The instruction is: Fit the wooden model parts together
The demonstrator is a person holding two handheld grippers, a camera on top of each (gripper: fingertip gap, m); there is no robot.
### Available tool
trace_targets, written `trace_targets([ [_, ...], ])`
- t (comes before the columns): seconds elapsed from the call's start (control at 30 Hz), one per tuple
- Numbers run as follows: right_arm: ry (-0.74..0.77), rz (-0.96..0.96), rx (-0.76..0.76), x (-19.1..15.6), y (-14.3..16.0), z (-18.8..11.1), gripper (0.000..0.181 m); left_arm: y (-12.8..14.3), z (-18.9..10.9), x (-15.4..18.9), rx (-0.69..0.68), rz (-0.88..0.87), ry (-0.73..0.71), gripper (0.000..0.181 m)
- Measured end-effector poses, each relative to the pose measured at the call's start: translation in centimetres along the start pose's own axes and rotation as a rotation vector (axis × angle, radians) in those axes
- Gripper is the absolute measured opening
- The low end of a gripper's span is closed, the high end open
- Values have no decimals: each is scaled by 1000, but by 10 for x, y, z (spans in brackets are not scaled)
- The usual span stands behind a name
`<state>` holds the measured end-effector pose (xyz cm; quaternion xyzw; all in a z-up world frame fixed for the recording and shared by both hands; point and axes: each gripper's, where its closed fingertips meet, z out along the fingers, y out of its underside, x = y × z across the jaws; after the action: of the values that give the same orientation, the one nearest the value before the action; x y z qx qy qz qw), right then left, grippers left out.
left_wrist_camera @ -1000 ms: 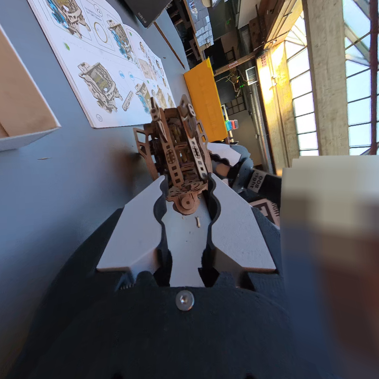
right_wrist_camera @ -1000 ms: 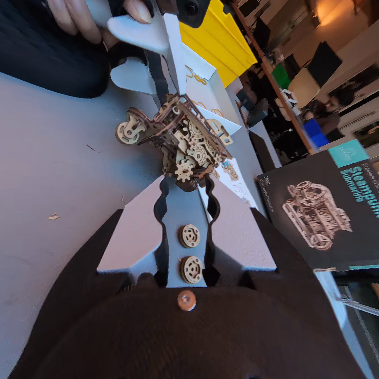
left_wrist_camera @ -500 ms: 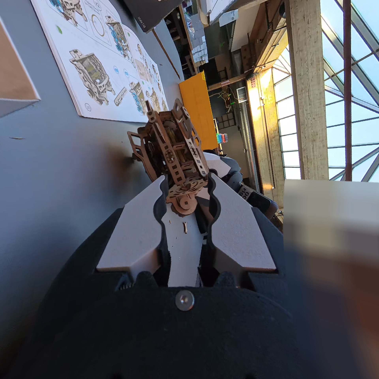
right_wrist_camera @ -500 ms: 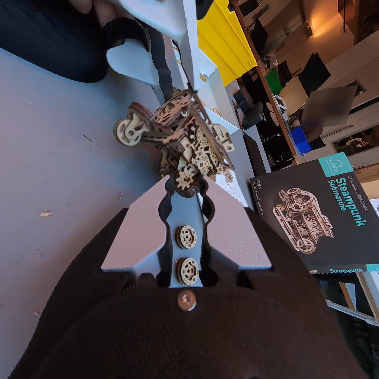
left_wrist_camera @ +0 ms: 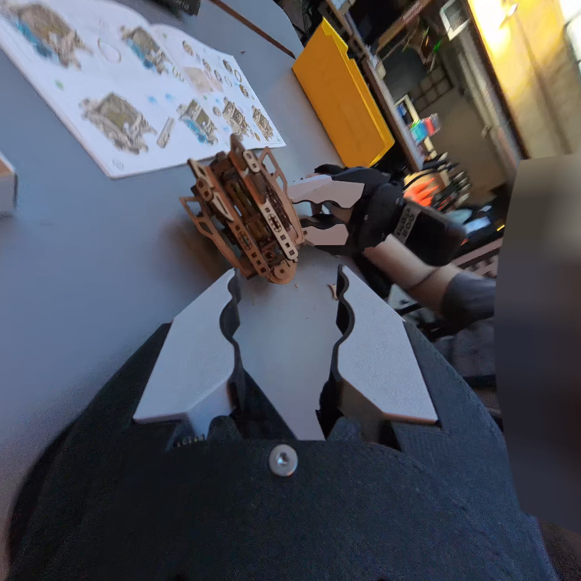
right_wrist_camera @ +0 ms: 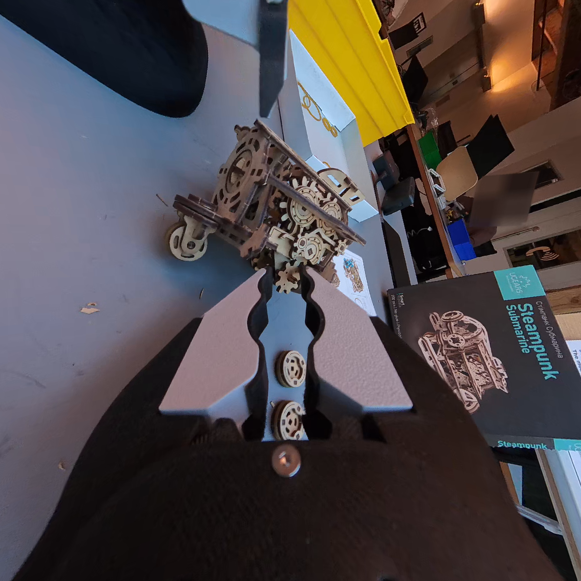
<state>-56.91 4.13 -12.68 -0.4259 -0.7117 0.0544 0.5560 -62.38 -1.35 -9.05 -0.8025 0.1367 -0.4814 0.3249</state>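
The wooden model [right_wrist_camera: 270,213] rests tilted on the grey counter [right_wrist_camera: 78,251]. The right gripper [right_wrist_camera: 284,276] pinches its small gear; the left gripper [left_wrist_camera: 286,279], jaws wide, holds nothing. Only the right wrist view shows two loose wooden wheels [right_wrist_camera: 290,367] and the model's box [right_wrist_camera: 490,355]; only the left shows the instruction sheet [left_wrist_camera: 125,85].

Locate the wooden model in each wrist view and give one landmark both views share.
Left wrist view: wooden model sits centre, just above this hand-held gripper's open fingertips.
Right wrist view: wooden model sits centre, its gear end between the fingertips.
Shared landmark: the yellow bin, beyond the model in both.
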Motion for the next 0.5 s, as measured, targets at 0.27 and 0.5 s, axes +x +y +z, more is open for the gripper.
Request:
trace_targets([
  [0.27,21,-8,8,3,-3,0,21,-33,28,-9,-135,974,-290,119],
  [0.5,17,11,6,3,0,2,24,-33,51,-21,-289,974,-128,126],
])
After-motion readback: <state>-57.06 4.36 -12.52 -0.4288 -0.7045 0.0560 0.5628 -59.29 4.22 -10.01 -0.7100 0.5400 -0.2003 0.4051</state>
